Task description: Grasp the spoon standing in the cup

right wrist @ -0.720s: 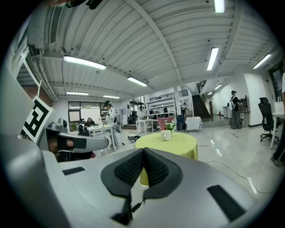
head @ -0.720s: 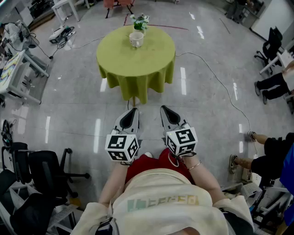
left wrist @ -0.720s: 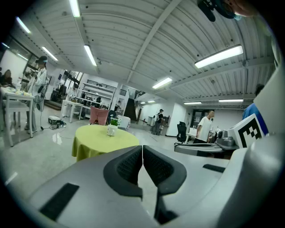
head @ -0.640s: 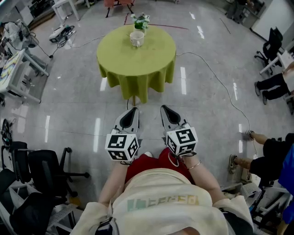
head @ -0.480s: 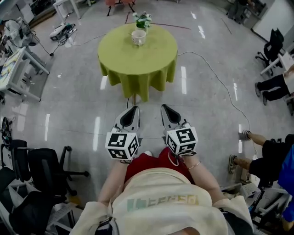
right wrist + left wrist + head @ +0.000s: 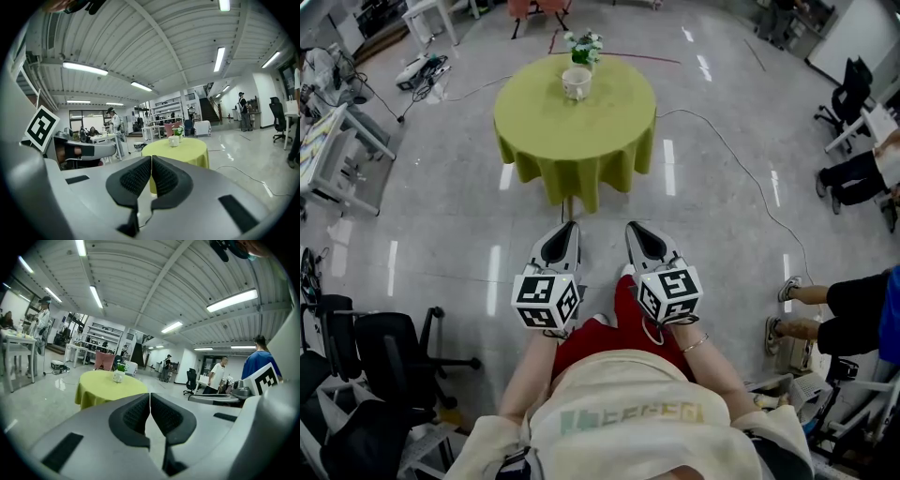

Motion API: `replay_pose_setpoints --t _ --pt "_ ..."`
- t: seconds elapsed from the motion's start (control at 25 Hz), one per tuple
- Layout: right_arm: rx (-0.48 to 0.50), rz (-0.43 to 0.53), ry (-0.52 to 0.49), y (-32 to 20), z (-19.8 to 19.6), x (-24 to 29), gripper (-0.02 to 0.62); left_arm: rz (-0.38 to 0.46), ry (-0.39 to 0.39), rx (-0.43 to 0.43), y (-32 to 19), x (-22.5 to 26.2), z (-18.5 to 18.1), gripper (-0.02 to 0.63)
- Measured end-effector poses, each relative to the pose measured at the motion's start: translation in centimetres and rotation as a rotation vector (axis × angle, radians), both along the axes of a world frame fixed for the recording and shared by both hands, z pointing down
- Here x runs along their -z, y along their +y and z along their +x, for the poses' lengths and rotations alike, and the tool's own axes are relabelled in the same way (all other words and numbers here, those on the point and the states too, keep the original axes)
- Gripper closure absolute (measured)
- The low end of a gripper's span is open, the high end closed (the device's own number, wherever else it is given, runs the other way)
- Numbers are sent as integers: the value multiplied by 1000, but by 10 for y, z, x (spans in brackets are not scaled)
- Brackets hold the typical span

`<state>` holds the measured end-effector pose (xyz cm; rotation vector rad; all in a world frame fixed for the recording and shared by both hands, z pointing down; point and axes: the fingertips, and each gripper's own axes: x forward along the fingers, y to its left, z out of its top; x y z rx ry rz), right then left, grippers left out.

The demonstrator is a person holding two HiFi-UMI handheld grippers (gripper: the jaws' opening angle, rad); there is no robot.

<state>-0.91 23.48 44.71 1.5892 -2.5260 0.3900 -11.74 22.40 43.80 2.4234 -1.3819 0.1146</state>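
A white cup (image 6: 576,83) stands near the far edge of a round table with a yellow-green cloth (image 6: 575,127). The spoon in it is too small to make out. The same cup (image 6: 118,376) shows far off in the left gripper view and small (image 6: 174,141) in the right gripper view. My left gripper (image 6: 562,242) and right gripper (image 6: 645,240) are held side by side above the floor, well short of the table. Both are shut with nothing between their jaws.
A small potted plant (image 6: 582,45) stands just behind the cup. A cable (image 6: 741,164) runs across the floor right of the table. Office chairs (image 6: 370,352) sit at the left, seated people's legs (image 6: 848,178) at the right, desks (image 6: 328,141) at the far left.
The view has shifted slightly and the person's red-clad leg has stepped forward under the grippers. Both grippers keep their pose, still shut.
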Motion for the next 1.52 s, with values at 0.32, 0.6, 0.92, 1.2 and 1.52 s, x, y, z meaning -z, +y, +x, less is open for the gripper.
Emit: replay_pose_setpoints --t 0.32,0.6,0.92,1.2,1.52 --pt "-20 10 -7 -35 14 2 558 -10 13 35 -31 -4 5 578" --pt "-12 -7 9 -84 27 -4 558 -5 19 93 -85 -6 2 577" --pt "-3 -19 19 -147 44 -6 558 -16 4 133 -141 -11 9 577" --pt "27 -17 11 -193 50 -3 558 -29 -21 166 -181 -13 13 577" --pt "38 -13 12 -240 70 -3 558 -20 -42 185 -223 -13 32 577"
